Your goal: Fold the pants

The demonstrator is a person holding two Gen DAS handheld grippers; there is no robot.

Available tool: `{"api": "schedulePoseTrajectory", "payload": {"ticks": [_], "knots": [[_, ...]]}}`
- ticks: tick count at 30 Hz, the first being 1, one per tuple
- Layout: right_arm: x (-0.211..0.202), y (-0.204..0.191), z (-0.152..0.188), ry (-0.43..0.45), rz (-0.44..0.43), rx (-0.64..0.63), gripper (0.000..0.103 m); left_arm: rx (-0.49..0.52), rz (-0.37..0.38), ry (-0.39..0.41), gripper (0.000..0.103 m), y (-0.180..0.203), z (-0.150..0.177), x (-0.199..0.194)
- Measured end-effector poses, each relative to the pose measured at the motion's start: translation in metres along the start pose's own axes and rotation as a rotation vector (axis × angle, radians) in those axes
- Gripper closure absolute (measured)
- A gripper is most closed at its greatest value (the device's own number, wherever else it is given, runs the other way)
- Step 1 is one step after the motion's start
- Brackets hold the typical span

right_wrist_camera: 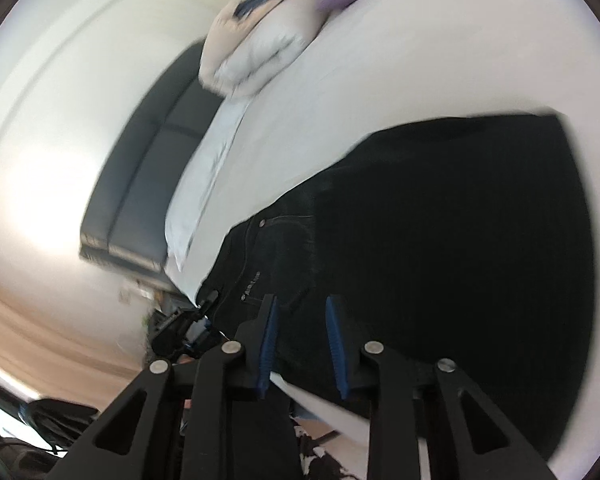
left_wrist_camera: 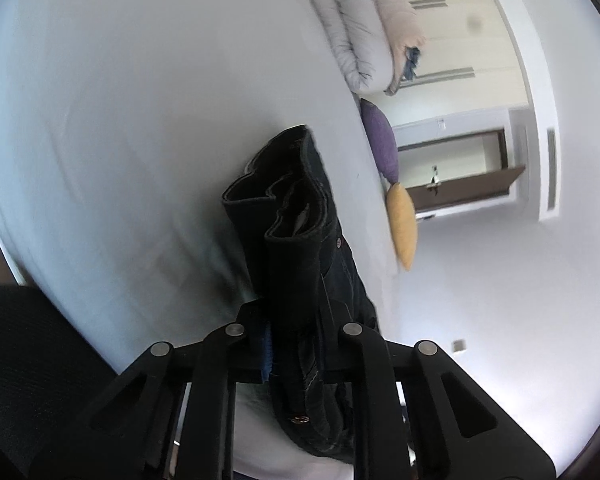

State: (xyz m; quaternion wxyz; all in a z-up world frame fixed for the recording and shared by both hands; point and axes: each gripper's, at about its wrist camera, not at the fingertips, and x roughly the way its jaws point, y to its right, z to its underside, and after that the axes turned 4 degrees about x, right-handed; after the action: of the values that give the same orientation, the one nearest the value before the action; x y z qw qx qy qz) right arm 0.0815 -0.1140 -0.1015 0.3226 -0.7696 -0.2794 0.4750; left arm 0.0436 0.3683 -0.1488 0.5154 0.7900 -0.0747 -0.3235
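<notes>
The dark denim pants [left_wrist_camera: 300,216] are folded into a thick stack on the white bed [left_wrist_camera: 140,120]. My left gripper [left_wrist_camera: 296,320] is shut on the pants, with several layers squeezed between its jaws near the waistband. In the right wrist view the pants [right_wrist_camera: 440,240] lie spread flat over the bed [right_wrist_camera: 400,60], with a rivet and back pocket showing. My right gripper [right_wrist_camera: 302,308] is open with its blue pads [right_wrist_camera: 269,340] apart, hovering just over the near edge of the pants and holding nothing.
A rolled duvet [left_wrist_camera: 360,28] lies at the far end of the bed, with a purple cushion [left_wrist_camera: 380,140] and a yellow cushion [left_wrist_camera: 402,224] beside it. A dark sofa [right_wrist_camera: 148,168] stands along the wall past the bed's edge. My left gripper also shows in the right wrist view [right_wrist_camera: 188,324].
</notes>
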Motion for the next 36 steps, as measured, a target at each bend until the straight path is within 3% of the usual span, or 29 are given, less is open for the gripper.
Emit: {"api": "schedulePoseTrajectory", "payload": {"ticks": [6, 10, 11, 22, 26, 27, 29, 30, 31, 34, 36], "knots": [[0.083, -0.001, -0.027, -0.129, 0.058, 0.041, 0.089, 0.201, -0.056, 0.013, 0.089, 0.047, 0.002, -0.006], [0.111, 0.012, -0.03, -0.172, 0.102, 0.071, 0.092, 0.343, -0.083, 0.024, 0.089, 0.081, 0.009, -0.006], [0.115, 0.016, -0.029, -0.178, 0.109, 0.081, 0.103, 0.369, -0.086, 0.025, 0.089, 0.087, 0.01, -0.005], [0.117, 0.029, -0.015, -0.127, 0.186, 0.055, 0.103, 0.624, -0.108, 0.025, 0.089, 0.166, 0.04, 0.02], [0.105, 0.033, -0.015, -0.121, 0.117, 0.087, 0.103, 0.72, -0.104, 0.01, 0.089, 0.199, 0.059, 0.033], [0.094, 0.036, -0.015, -0.11, 0.077, 0.125, 0.101, 0.752, -0.104, 0.006, 0.089, 0.208, 0.066, 0.037], [0.067, 0.04, -0.014, -0.049, 0.005, 0.17, 0.066, 0.824, -0.107, -0.004, 0.089, 0.227, 0.081, 0.045], [0.053, 0.042, -0.013, -0.009, -0.034, 0.177, 0.04, 0.859, -0.105, -0.016, 0.089, 0.237, 0.09, 0.052], [0.033, 0.046, -0.013, 0.033, -0.089, 0.182, 0.031, 0.901, -0.102, -0.035, 0.089, 0.247, 0.102, 0.059], [-0.002, 0.067, -0.014, 0.047, -0.231, 0.24, 0.028, 1.022, -0.1, -0.099, 0.089, 0.271, 0.142, 0.085], [-0.018, 0.084, -0.017, 0.056, -0.25, 0.271, 0.023, 1.109, -0.107, -0.15, 0.089, 0.281, 0.174, 0.107]]}}
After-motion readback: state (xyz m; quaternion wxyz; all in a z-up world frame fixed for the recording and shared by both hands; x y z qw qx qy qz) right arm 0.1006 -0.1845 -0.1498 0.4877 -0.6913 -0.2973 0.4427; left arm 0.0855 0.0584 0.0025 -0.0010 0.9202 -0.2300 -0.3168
